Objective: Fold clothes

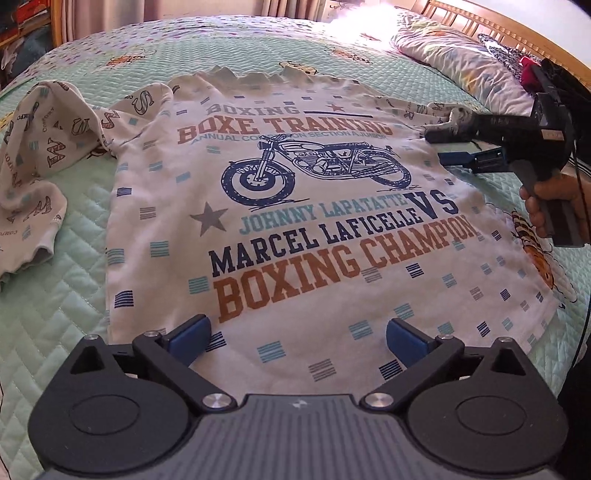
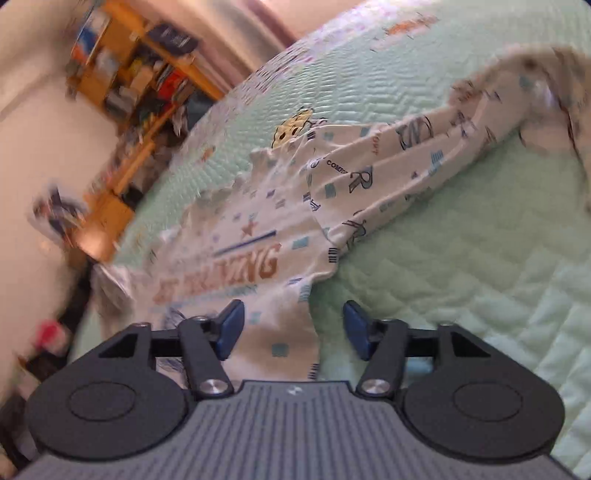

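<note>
A white long-sleeved shirt (image 1: 295, 221) printed with a motorcycle and boxing lettering lies spread flat on the bed. Its left sleeve (image 1: 48, 155) is bunched up off to the side. My left gripper (image 1: 299, 326) hovers over the hem, jaws wide open with nothing between them. A hand (image 1: 550, 206) holds my right gripper (image 1: 448, 147) at the shirt's right shoulder. In the right wrist view the right gripper (image 2: 293, 317) stands partly open over the shirt's side edge (image 2: 280, 332), pads clear of the cloth. The other sleeve (image 2: 406, 173) stretches away to the upper right.
A mint quilted bedspread (image 1: 66, 295) with cartoon patches covers the bed. A pillow (image 1: 454, 62) and a wooden headboard (image 1: 498, 26) are at the far right. A cluttered wooden shelf (image 2: 140, 74) stands beyond the bed.
</note>
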`<state>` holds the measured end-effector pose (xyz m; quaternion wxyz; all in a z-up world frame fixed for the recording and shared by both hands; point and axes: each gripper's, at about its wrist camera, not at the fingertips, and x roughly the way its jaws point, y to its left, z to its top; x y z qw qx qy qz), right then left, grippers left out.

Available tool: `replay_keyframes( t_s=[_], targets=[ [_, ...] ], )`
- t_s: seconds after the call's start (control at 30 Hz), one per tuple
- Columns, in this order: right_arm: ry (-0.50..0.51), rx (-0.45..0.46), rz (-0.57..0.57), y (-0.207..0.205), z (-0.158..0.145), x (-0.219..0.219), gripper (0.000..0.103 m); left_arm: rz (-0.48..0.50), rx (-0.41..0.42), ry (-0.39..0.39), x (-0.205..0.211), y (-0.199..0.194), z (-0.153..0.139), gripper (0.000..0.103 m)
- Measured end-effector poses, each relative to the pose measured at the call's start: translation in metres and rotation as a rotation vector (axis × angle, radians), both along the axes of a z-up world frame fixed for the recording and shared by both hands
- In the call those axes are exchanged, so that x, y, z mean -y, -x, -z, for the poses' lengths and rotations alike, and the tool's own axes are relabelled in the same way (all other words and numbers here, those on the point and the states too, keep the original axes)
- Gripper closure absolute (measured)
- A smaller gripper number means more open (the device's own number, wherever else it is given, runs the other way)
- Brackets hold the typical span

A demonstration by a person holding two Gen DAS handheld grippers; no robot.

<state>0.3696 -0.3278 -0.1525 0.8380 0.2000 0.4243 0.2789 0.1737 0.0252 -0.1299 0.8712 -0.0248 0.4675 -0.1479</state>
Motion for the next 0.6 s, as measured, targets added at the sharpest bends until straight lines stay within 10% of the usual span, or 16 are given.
replay_keyframes(
  t_s=[0.07, 0.23, 0.4, 0.6],
  targets=[
    [0.183, 0.06, -0.008, 0.008, -0.007, -0.006, 0.097, -0.011, -0.002, 0.023, -0.003, -0.001, -0.001, 0.002],
    [0.373, 0.126, 0.119, 0.032, -0.026, -0.005, 0.085, -0.101, 0.019, 0.19, -0.032, 0.0, -0.012, 0.011],
    [-0.028, 0.104, 0.065, 0.06, -0.034, -0.023, 0.044, -0.167, 0.082, 0.456, -0.064, -0.023, -0.038, 0.012],
    [-0.279, -0.004, 0.064, 0.076, 0.003, -0.042, 0.042, -0.185, 0.005, 0.488, -0.071, -0.099, -0.006, 0.012]
  ],
)
